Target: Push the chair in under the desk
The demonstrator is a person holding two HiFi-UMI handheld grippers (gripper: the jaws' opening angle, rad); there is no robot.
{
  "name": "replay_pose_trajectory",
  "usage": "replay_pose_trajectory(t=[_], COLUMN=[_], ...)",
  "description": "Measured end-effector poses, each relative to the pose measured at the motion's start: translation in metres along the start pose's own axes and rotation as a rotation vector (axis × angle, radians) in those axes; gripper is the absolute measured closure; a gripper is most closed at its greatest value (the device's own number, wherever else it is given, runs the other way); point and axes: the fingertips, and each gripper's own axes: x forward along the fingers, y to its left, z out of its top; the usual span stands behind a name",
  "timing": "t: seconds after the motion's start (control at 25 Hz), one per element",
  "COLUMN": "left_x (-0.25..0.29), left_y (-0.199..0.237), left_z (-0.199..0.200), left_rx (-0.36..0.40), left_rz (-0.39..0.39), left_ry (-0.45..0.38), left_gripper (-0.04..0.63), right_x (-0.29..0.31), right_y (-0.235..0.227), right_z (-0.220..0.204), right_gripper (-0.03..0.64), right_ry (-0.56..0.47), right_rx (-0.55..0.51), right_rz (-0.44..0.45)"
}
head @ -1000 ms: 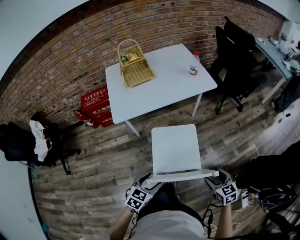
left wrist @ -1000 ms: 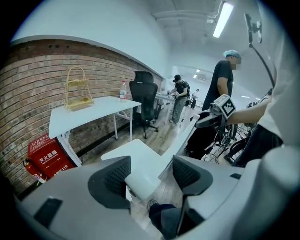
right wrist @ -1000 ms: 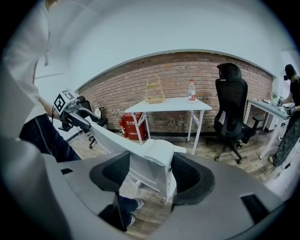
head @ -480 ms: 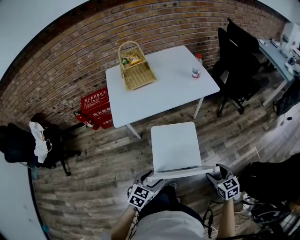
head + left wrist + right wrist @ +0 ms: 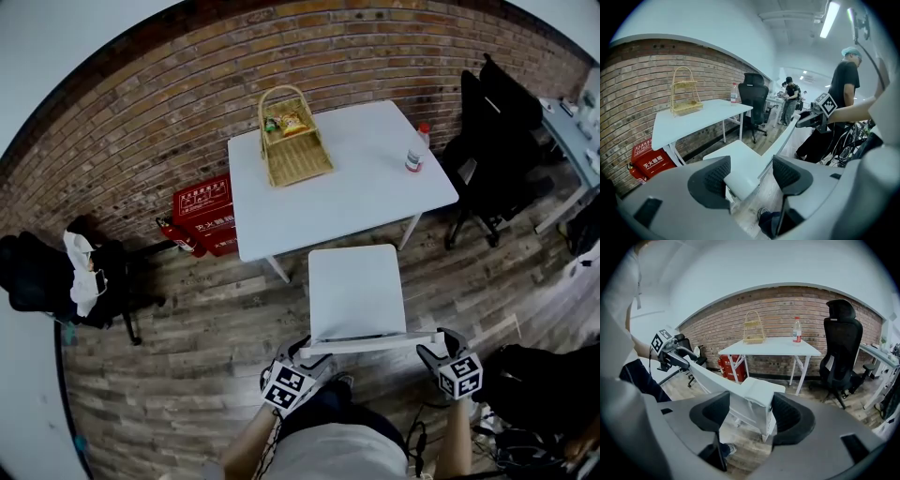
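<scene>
A white chair (image 5: 356,286) stands on the wood floor facing the white desk (image 5: 347,192), its seat front close to the desk's near edge. My left gripper (image 5: 305,354) is shut on the left end of the chair's backrest (image 5: 366,343), and my right gripper (image 5: 433,349) is shut on the right end. In the left gripper view the backrest (image 5: 783,138) runs from my left gripper (image 5: 750,176) to the right gripper (image 5: 813,117). In the right gripper view the backrest end (image 5: 757,399) sits between the pads of my right gripper (image 5: 750,411).
On the desk are a wicker basket (image 5: 292,141) and a bottle (image 5: 413,150). A black office chair (image 5: 497,141) stands right of the desk. Red boxes (image 5: 208,214) and a fire extinguisher (image 5: 180,236) sit by the brick wall. Another black chair (image 5: 66,277) is at the left.
Both grippers have moved forward with the backrest. The chair's seat now lies nearer the desk's near edge than a second ago.
</scene>
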Motion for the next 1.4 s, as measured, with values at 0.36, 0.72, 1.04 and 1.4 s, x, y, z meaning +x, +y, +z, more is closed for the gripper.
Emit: replay_pose_trajectory(t=[0.36, 0.72, 1.04, 1.4], left_x=[0.014, 0.027, 0.044, 0.067], left_y=[0.022, 0.039, 0.049, 0.061], left_z=[0.010, 0.026, 0.043, 0.062], left_rx=[-0.014, -0.035, -0.052, -0.088], left_rz=[0.017, 0.039, 0.068, 0.118], left_ry=[-0.009, -0.010, -0.013, -0.024], left_gripper=[0.305, 0.307, 0.307, 0.305], right_x=[0.023, 0.043, 0.060, 0.084], right_y=[-0.015, -0.036, -0.060, -0.094], right_z=[0.018, 0.038, 0.054, 0.076], right_gripper=[0.324, 0.324, 0.324, 0.324], right_ry=[0.011, 0.027, 0.035, 0.042], right_rx=[-0.010, -0.026, -0.046, -0.083], right_rz=[0.011, 0.041, 0.072, 0.100])
